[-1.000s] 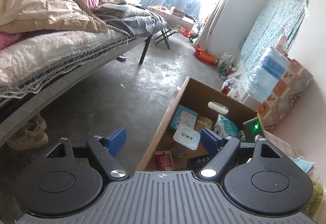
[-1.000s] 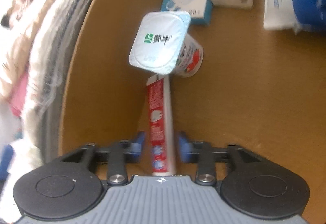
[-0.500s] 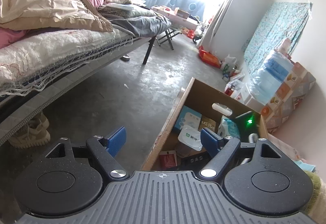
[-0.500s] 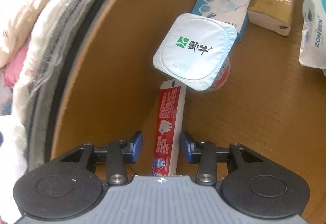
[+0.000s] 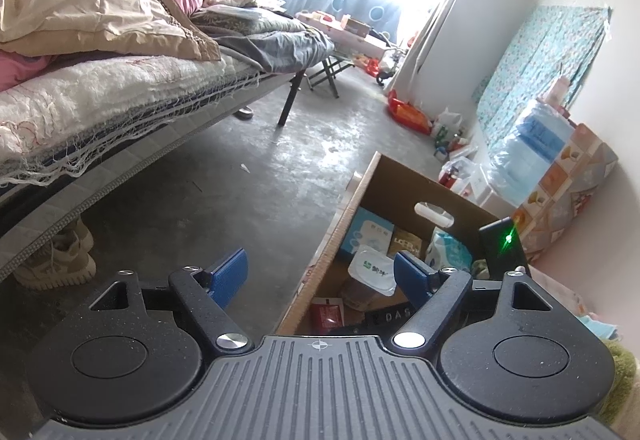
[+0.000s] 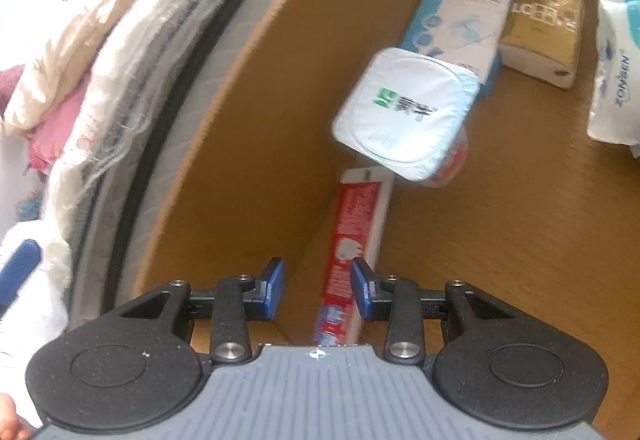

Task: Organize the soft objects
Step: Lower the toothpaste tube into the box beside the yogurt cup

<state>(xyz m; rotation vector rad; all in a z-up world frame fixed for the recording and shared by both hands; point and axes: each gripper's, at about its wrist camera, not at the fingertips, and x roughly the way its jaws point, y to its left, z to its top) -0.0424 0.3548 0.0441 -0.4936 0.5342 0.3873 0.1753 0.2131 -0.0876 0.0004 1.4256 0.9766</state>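
A cardboard box (image 5: 344, 216) stands on the floor. In it lie a red toothpaste box (image 6: 356, 240), a white yogurt cup (image 6: 404, 116), a blue-white packet (image 6: 456, 16), a gold tissue pack (image 6: 540, 28) and a white wipes pack (image 6: 616, 68). My right gripper (image 6: 318, 288) is inside the box, jaws open, with the toothpaste box lying between them near the right pad; the pads do not press it. My left gripper (image 5: 320, 272) is open and empty above the box's near left wall. The yogurt cup (image 5: 370, 270) shows there too.
A bed (image 5: 120, 88) with quilts and pink pillows runs along the left. Shoes (image 5: 56, 260) sit under it. A water jug (image 5: 532, 144), bottles and bags line the right wall. Bare concrete floor (image 5: 240, 176) lies between bed and box.
My right gripper's jaws have opened wider off the toothpaste box and it has pulled back and up a little. The left gripper has risen slightly; it stays open.
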